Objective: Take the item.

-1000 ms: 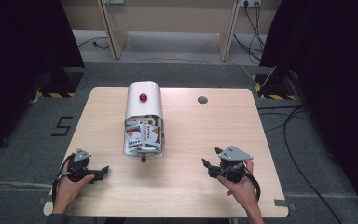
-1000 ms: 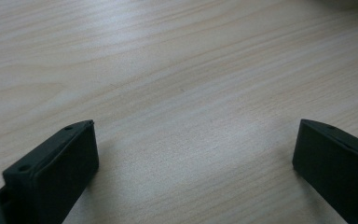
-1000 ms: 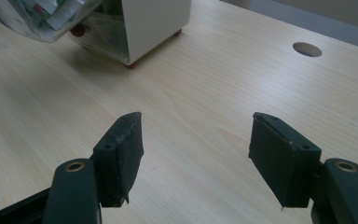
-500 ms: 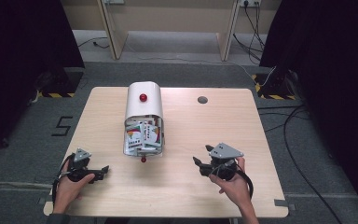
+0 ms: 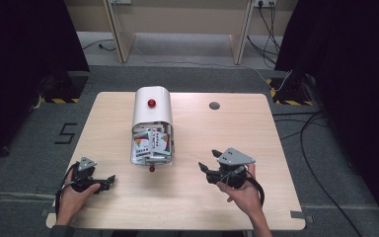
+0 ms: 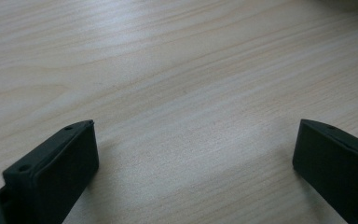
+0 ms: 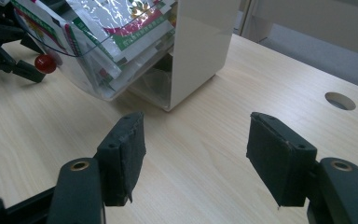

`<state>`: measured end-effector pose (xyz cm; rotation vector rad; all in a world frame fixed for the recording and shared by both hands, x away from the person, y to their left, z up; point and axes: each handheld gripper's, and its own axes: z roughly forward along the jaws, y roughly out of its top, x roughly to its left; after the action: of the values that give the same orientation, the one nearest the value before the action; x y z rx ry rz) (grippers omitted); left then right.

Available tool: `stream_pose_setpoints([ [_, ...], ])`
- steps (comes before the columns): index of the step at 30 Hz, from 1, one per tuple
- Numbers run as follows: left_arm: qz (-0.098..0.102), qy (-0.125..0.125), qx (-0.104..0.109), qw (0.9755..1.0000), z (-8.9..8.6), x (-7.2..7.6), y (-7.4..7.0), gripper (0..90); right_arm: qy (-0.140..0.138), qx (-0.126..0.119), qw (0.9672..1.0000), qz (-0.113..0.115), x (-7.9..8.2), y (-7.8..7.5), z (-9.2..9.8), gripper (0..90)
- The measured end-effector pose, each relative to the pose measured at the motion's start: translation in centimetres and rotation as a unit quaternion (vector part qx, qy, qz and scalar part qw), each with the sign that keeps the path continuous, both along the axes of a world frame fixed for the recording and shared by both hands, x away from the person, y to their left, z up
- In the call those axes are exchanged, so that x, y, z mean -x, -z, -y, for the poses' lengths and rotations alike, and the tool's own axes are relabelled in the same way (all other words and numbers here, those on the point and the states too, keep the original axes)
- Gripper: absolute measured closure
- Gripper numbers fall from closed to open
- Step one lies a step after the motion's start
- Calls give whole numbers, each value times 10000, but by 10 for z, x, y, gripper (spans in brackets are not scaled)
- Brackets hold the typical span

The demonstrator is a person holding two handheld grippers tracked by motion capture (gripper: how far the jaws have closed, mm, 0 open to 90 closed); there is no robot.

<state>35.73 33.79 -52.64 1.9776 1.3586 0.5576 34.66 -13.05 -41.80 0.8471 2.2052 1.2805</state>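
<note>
Right gripper (image 7: 196,154): black jaws apart, nothing between.
White plastic box (image 7: 200,42): ahead, drawer of foil packets (image 7: 116,28) tilted open.
Wooden tabletop (image 7: 242,93): round hole (image 7: 340,101) far right.

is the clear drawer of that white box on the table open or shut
Open. The clear drawer is tipped out of the white box toward the person, and the packets inside it show.

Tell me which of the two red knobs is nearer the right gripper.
The lower red knob, at the open packet-filled front of the white container, is nearer the right gripper; the other knob sits on its rounded top.

Lab: black curtains (image 5: 24,54), floor cables (image 5: 321,163), hazard tape (image 5: 288,102).
</note>
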Motion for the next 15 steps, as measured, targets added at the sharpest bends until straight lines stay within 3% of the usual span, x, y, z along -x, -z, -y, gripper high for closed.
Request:
stream_pose_setpoints([
  [15,-5,-12,-4,10000,0,0,0,0,-250,-51,9996,146,3,-12,-16,380],
])
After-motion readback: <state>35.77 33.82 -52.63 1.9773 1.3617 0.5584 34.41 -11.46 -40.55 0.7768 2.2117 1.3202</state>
